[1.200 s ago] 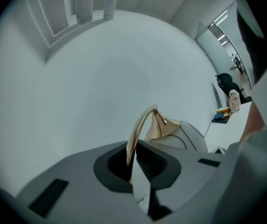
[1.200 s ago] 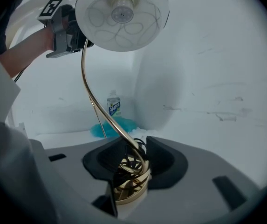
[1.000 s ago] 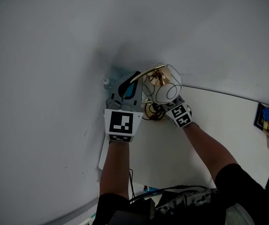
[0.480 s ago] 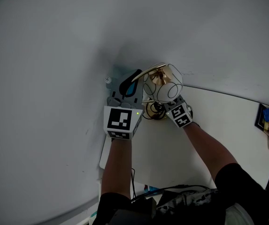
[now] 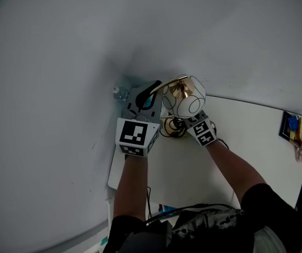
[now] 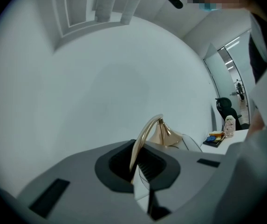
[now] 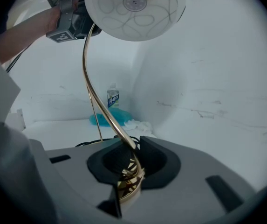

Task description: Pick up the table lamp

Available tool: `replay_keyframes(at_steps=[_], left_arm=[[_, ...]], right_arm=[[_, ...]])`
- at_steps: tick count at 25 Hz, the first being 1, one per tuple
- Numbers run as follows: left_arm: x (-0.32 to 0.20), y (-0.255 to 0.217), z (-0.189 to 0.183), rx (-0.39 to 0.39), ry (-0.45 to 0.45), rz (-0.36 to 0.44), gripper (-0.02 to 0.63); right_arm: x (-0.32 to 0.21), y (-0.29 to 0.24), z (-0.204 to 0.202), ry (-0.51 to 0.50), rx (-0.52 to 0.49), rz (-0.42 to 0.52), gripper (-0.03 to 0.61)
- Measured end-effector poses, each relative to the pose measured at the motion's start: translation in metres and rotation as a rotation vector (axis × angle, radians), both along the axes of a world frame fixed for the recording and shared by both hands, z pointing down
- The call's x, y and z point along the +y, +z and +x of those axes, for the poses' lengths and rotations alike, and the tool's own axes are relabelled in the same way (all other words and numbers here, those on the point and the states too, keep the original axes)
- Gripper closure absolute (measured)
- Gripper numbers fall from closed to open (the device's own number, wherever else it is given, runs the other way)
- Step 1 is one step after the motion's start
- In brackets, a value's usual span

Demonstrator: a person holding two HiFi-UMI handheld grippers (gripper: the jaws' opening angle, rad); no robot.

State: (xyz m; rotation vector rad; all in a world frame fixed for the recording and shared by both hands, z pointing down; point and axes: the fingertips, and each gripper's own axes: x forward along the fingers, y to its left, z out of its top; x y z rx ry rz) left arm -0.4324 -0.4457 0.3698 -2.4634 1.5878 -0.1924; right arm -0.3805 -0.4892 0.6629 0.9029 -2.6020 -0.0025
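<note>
The table lamp has a white globe shade (image 5: 184,97) with thin dark swirls, a curved gold arm (image 5: 164,83) and a gold base (image 5: 175,125) on the white table (image 5: 245,141). My left gripper (image 5: 152,92) is shut on the upper gold arm (image 6: 140,143), close to the shade's gold cap (image 6: 168,134). My right gripper (image 5: 185,121) is shut low on the lamp, its jaws pressed on the gold stem and base (image 7: 127,183). In the right gripper view the shade (image 7: 135,10) hangs overhead, with the left gripper (image 7: 70,13) beside it.
The lamp stands in a wall corner. A small clear bottle (image 7: 113,97) and a blue cloth (image 7: 106,119) sit by the corner, and a black cable (image 7: 89,143) trails from the base. A dark tray of small items (image 5: 293,128) lies at the table's right end.
Both grippers and the lamp have shifted slightly together. The bottle in the corner shows more to the left of the left gripper.
</note>
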Motion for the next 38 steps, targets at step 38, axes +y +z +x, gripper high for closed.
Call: replay_keyframes(at_steps=[38], left_arm=[[0.155, -0.122, 0.372, 0.057, 0.156, -0.045, 0.598]], right_arm=[[0.21, -0.123, 0.389, 0.025, -0.062, -0.051, 0.515]])
